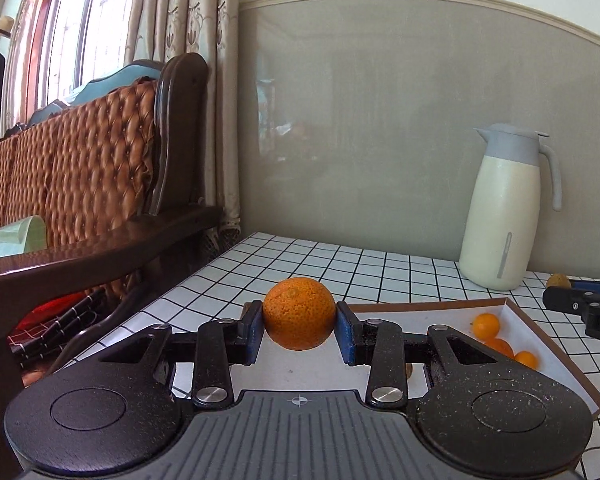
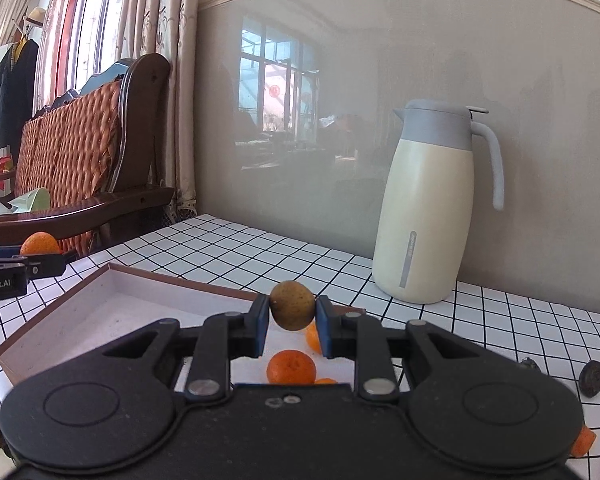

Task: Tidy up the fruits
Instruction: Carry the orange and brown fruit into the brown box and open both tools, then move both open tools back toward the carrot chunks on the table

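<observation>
Our left gripper (image 1: 299, 330) is clamped on a mandarin orange (image 1: 299, 313), the blue pads pressed against either side, and we carry it above the near left part of the shallow box (image 1: 516, 312), over its white floor. Over on our right gripper (image 2: 292, 326), the jaws are squeezed tight on a small brownish-green fruit (image 2: 292, 305), round and speckled; we can't tell exactly what kind. It hangs above the far edge of the same box (image 2: 60, 300).

Down in the box we see small oranges (image 1: 486, 326) gathered in the right corner from the left view; from the right wrist one mandarin (image 2: 291, 367) sits directly under the held fruit, with more orange peeking beside it. In that view we also catch the left gripper's tip (image 2: 44, 264) at the left edge, its orange (image 2: 39, 243) showing above it.

The box rests on a white grid-patterned tablecloth (image 2: 220, 248). A cream thermos jug (image 2: 428, 208) with a grey top stands against the wall, well apart from the box. A dark wooden bench (image 1: 100, 168) with a woven cushion sits left of the table.
</observation>
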{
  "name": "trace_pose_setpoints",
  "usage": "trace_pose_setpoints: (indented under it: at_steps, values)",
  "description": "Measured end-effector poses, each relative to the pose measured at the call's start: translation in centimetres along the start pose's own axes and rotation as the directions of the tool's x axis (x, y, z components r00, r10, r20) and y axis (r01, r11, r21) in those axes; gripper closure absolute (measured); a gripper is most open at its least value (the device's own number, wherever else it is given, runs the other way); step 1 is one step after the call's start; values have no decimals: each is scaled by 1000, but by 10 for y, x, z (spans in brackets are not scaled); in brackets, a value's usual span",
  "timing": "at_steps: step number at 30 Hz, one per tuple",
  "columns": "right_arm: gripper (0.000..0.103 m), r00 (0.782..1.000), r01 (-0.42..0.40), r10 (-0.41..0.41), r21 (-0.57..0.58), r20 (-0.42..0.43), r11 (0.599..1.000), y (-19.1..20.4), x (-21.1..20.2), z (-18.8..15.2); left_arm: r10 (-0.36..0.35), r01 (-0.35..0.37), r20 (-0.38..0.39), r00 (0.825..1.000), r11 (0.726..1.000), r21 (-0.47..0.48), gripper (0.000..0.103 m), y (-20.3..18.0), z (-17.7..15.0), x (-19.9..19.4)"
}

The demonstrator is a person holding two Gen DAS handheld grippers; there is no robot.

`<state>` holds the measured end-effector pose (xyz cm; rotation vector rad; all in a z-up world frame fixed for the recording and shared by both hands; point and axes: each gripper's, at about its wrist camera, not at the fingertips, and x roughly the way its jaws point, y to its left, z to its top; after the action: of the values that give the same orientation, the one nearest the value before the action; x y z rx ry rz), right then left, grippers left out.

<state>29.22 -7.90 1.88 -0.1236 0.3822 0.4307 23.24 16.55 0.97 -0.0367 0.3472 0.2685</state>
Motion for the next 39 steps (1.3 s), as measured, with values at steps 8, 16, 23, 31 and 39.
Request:
trace_pose_setpoints:
  at_steps: [8, 16, 23, 31, 39]
  values:
    - [87, 999, 3, -4, -18, -47, 1000, 1, 31, 5, 10, -12, -62, 998, 1000, -21, 65, 14, -2, 29]
    - [70, 996, -31, 30, -8, -84, 999, -3, 55, 10, 64, -64, -36, 997, 998, -6, 56, 15, -3, 47]
    - [15, 998, 24, -22, 24, -53, 999, -11, 52, 4, 85, -85, 9, 996, 996, 2, 0, 9, -6, 37]
    - [6, 999, 14, -13, 24, -46, 1000, -11, 51, 3, 74, -74, -9, 997, 997, 5, 0, 7, -8, 37]
    - [6, 999, 15, -14, 13, -46, 1000, -10, 46, 3, 59, -59, -9, 998, 998, 10, 0, 2, -9, 33]
